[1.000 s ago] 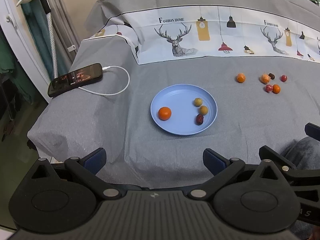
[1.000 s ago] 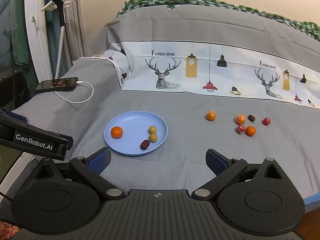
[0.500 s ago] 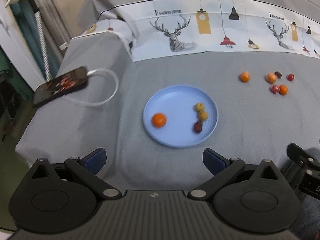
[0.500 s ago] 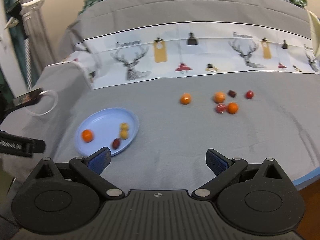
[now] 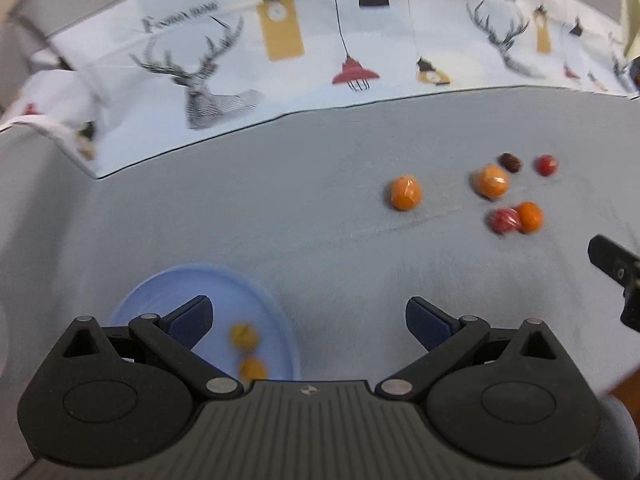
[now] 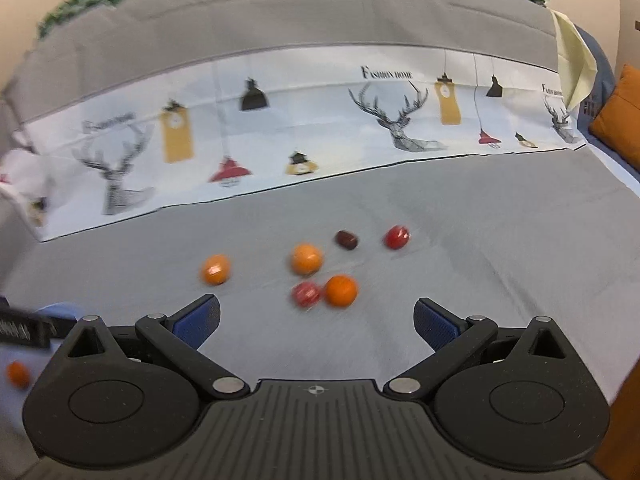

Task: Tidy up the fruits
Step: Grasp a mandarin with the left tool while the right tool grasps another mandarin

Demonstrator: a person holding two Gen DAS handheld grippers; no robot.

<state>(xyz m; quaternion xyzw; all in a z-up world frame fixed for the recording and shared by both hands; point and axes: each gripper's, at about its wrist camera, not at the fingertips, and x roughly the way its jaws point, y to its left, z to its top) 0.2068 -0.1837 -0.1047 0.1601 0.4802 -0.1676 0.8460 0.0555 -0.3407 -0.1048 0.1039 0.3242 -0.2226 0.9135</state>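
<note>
Partway through, judging by the layout: some fruit already on the round pale-blue plastic plate [image 5: 256, 292], namely two small yellowish round fruits [image 5: 243, 336] seen in the left wrist view and one small orange fruit [image 6: 17, 374] seen at the far left edge of the right wrist view. Six pieces left loose on the grey bed sheet [image 6: 500, 240], well apart from the plate: a lone orange fruit with a shiny wrap [image 6: 216, 269] nearest the plate side, a second wrapped orange fruit [image 6: 306, 259], a smooth orange fruit [image 6: 340, 290] touching or just beside a red wrapped fruit [image 6: 306, 294], a dark brown oval date-like fruit [image 6: 346, 239] and a small red round fruit [image 6: 397, 237] farthest back. Left claw [image 5: 308, 322] spread wide and empty, hanging over the near rim of the plate. Right claw [image 6: 316, 324] likewise spread and empty, aimed at the loose cluster, the red and orange pair just ahead of its gap. Much blurred by motion in both views, so wrappers and fruit kinds only guessed at. Plate largely cut off: near half hidden under the left claw's body, so possibly more fruit on it unseen. Deer-and-lamp printed white band [image 6: 280, 140] across the back of the bed.
</note>
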